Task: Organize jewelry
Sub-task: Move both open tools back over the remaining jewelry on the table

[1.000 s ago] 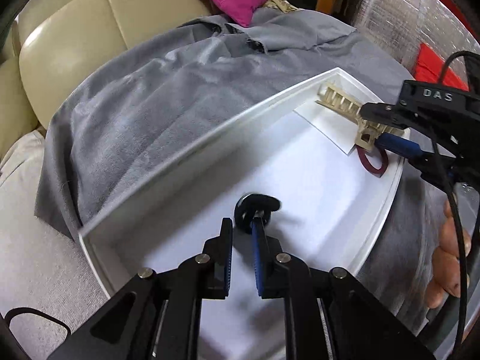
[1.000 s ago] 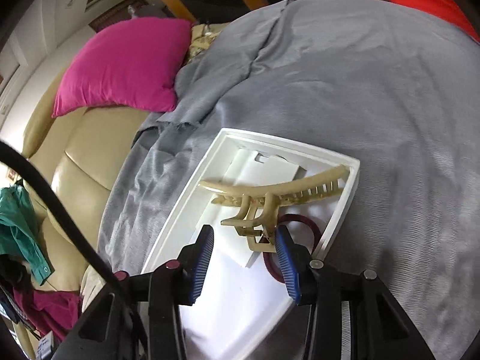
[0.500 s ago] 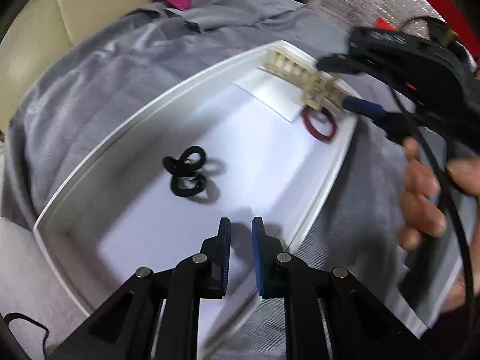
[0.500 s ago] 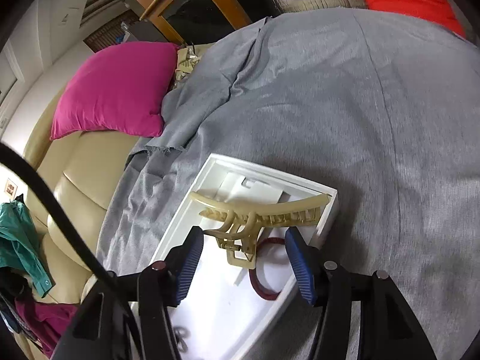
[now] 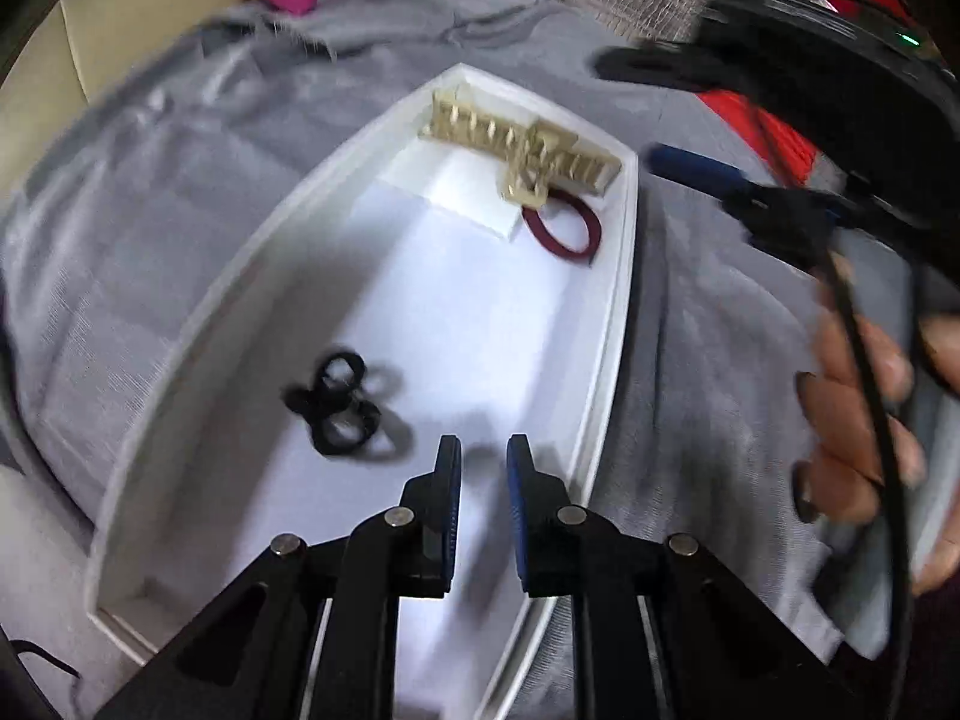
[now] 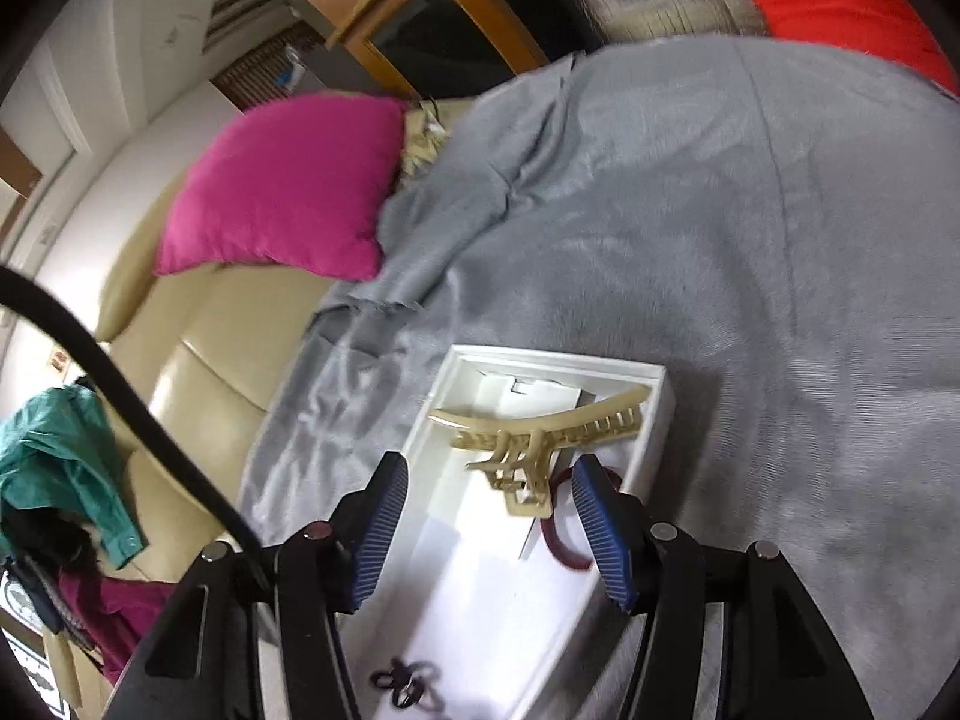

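Beige toothed hair claw (image 6: 534, 438) in tray (image 6: 654, 414)

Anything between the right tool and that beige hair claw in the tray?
Nothing visible. The right tool is open, with the hair claw just ahead of its gap. The red ring lies beside the claw in the tray, not in the way.

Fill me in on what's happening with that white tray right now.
A person with a handheld gripper in each hand is sorting accessories into a white tray on a grey cloth. Neither gripper holds anything: the left gripper hangs over the tray with jaws slightly parted, the right gripper wide open. A beige claw clip, dark red ring and black hair tie lie inside.
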Motion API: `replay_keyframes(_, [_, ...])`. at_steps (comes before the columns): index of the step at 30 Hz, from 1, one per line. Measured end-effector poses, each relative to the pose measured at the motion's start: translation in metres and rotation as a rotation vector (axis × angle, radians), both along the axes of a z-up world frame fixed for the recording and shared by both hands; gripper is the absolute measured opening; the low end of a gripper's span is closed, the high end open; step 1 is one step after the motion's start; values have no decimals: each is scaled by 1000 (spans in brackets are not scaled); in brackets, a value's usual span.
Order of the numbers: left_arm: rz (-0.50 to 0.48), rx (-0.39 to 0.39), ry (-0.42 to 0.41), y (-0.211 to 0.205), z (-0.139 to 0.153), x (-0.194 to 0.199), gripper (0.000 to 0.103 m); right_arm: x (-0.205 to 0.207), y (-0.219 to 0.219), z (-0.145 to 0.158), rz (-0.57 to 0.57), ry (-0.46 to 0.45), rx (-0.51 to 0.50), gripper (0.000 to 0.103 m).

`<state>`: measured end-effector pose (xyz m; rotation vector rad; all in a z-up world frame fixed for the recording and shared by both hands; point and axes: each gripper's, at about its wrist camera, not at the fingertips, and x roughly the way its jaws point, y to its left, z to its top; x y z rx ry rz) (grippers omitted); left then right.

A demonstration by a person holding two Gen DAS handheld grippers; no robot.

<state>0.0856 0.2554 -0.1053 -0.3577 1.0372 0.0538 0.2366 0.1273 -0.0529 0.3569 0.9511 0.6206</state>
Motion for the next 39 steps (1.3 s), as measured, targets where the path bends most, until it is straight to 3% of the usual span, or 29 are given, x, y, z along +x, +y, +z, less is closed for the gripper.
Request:
replay_keyframes(7, [38, 232, -134, -25, 32, -10, 39, -55, -91, 38, -92, -98, -33, 61])
replay_keyframes(11, [-29, 318, -247, -66, 53, -17, 45, -91, -172, 45, -204, -108, -45, 61])
replay_keyframes(12, [-54, 322, -267, -75, 55, -15, 51, -102, -194, 47, -236, -112, -52, 61])
replay_keyframes(13, [-90, 317, -287, -88, 56, -16, 56, -114, -219, 48, -270, -116, -64, 61])
replay_keyframes(17, [-234, 288, -322, -135, 53, -18, 56, -149, -296, 42, -383, -103, -79, 58])
replay_keyframes(20, [-339, 243, -311, -167, 48, -17, 56, -163, -345, 24, -447, -52, -44, 48])
replay_keyframes(23, [-406, 204, -278, -188, 39, -9, 56, -167, -372, 6, -480, -8, -21, 46])
replay_keyframes(28, [-476, 130, -226, -213, 28, 0, 56, -167, -391, -13, -454, 77, -34, 46])
replay_keyframes(30, [-490, 137, -217, -220, 23, 3, 60, -168, -392, -13, -431, 76, -53, 57])
replay_keyframes(33, [-511, 124, -206, -227, 18, 5, 67, -170, -389, -14, -396, 63, -113, 63])
replay_keyframes(39, [-555, 69, -160, -233, 7, 10, 69, -169, -370, -29, -300, 27, -331, 67])
